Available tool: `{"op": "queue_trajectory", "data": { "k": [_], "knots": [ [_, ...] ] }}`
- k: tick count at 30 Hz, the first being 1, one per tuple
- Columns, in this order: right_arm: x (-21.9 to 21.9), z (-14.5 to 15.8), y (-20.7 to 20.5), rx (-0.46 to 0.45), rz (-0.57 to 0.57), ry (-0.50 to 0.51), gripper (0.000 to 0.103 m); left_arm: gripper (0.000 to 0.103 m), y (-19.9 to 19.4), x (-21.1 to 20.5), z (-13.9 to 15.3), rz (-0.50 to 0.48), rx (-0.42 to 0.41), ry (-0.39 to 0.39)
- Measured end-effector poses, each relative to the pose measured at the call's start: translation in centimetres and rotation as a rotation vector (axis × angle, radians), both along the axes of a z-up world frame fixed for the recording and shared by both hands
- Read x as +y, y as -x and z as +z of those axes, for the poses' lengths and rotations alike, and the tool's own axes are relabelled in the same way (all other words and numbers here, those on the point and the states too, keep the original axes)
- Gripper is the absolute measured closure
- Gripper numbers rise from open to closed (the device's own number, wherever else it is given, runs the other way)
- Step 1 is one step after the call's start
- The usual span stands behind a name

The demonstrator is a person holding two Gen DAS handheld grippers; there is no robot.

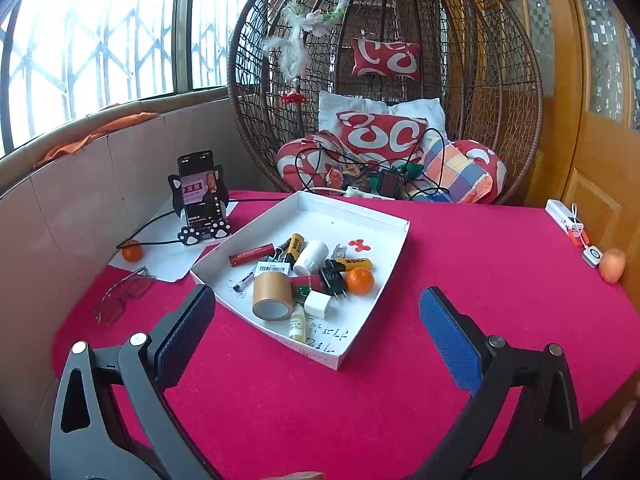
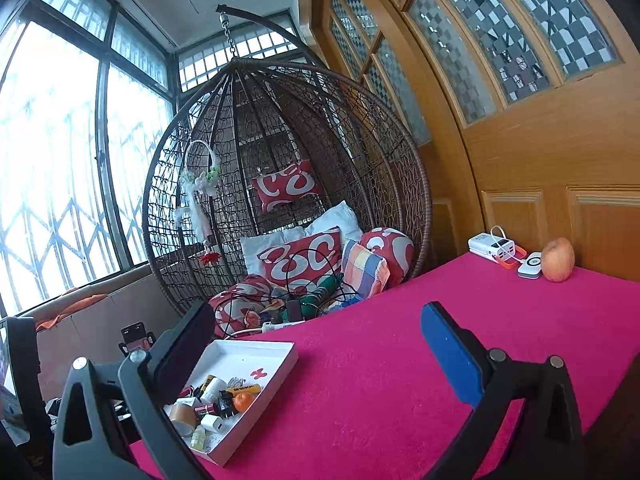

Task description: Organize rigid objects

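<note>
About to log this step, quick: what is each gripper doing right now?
Left gripper: open, holding nothing, above the white tray.
Right gripper: open, holding nothing, over the red tablecloth.

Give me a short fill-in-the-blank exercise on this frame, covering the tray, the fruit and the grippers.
1. The roll of brown tape lies inside the white ____.
2. The cloth on the table is ____ in colour.
3. The apple sits at the table's far edge, next to the wooden ____.
4. The left gripper and the right gripper both have their jaws ____, holding nothing.

Missing words: tray; red; door; open
</note>
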State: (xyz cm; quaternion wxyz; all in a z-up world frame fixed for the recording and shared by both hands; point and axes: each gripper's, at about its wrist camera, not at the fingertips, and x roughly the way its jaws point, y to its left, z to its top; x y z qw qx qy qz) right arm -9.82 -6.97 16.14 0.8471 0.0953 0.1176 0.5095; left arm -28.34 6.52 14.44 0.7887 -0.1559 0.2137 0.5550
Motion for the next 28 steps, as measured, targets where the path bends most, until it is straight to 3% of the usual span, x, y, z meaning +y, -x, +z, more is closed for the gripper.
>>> {"op": "queue_trajectory", "data": {
  "k": [28],
  "knots": [
    [0.7,-1.2,-0.2,0.026,0.008,0.064,0.0,0.0,0.2,1.2,-1.3,-0.017,-0.017,0.071]
  ]
}}
